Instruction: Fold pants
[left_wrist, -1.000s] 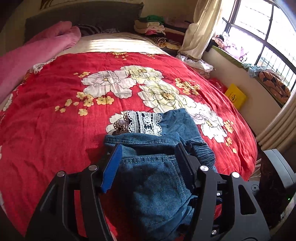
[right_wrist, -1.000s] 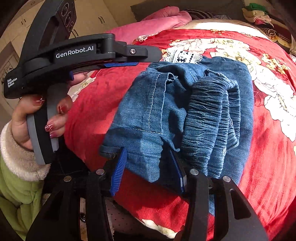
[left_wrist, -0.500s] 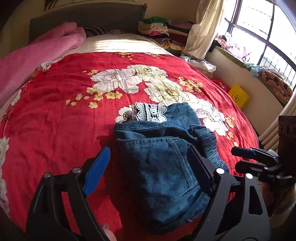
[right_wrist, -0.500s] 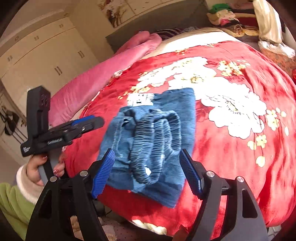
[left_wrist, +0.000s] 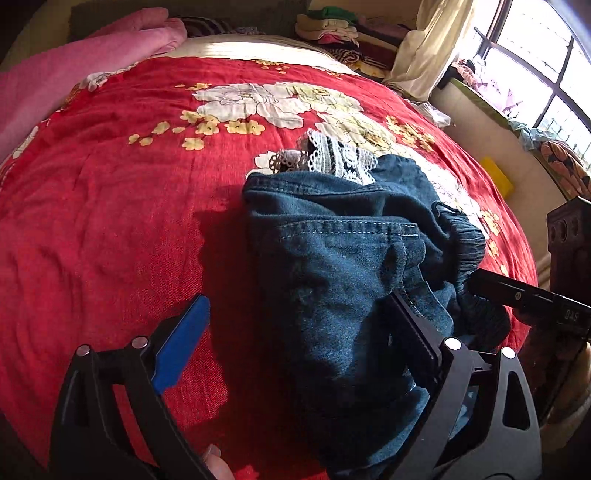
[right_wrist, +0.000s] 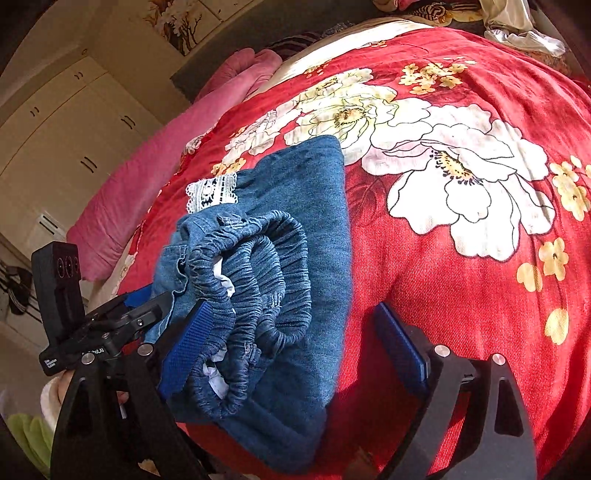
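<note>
A bed (left_wrist: 110, 229) is filling both views, covered by a red quilt (right_wrist: 461, 295) that is carrying large white and small yellow flowers. A pink blanket (left_wrist: 74, 66) is lying rolled along the bed's far left side, and stacked clothes (left_wrist: 332, 26) are sitting beyond the bed's head end near a window (left_wrist: 535, 66).

The pants (left_wrist: 332, 266), blue denim and already folded into a compact bundle, are resting on the quilt near the bed's near edge; the gathered elastic waistband (right_wrist: 258, 280) is lying on top in loops, and a strip of white lace trim (right_wrist: 212, 192) is showing at the bundle's far end.

The left gripper (left_wrist: 299, 332) is hovering low over the bundle, its fingers spreading wider: the blue-padded finger (left_wrist: 181, 339) is standing clear over bare quilt, while the other finger is lying against the denim's edge without pinching it. The right gripper (right_wrist: 295, 350) is likewise opening; its left finger (right_wrist: 188, 347) is touching the waistband's side, its right finger (right_wrist: 399, 347) is standing apart over the quilt, and part of the bundle is lying between them ungripped.
</note>
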